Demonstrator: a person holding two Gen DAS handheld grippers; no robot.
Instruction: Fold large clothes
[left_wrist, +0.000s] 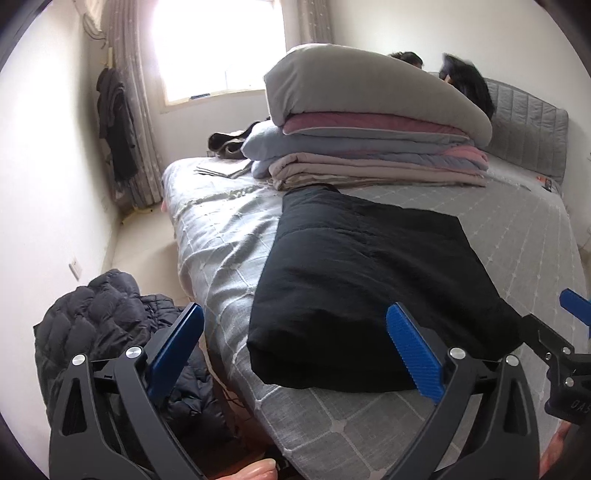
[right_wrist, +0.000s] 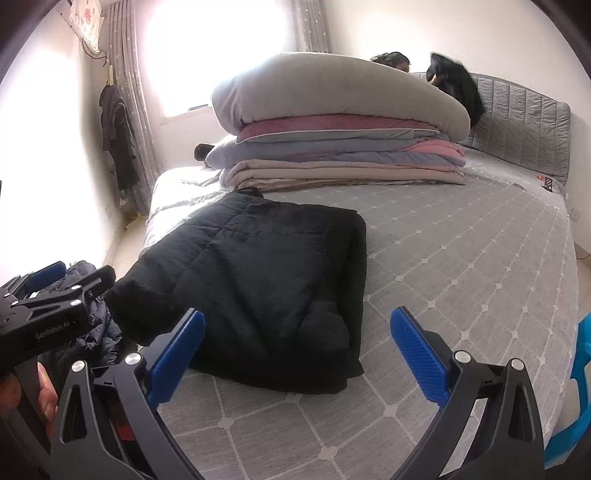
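Note:
A black padded garment (left_wrist: 369, 280) (right_wrist: 255, 295) lies folded into a thick rectangle on the grey quilted bed (left_wrist: 517, 236) (right_wrist: 461, 266). My left gripper (left_wrist: 295, 317) hovers open at the garment's near left corner, its blue pads (left_wrist: 413, 350) wide apart and holding nothing. My right gripper (right_wrist: 297, 321) is open too, just short of the garment's near right edge, nothing between its blue pads (right_wrist: 417, 354). Each gripper shows at the edge of the other's view, the right one as (left_wrist: 569, 347) and the left one as (right_wrist: 55, 295).
A tall stack of folded quilts (left_wrist: 369, 129) (right_wrist: 340, 125) sits at the bed's far end, with a person's head behind it. A dark puffer jacket (left_wrist: 110, 332) lies heaped beside the bed at left. Dark clothes hang by the curtain (left_wrist: 114, 122).

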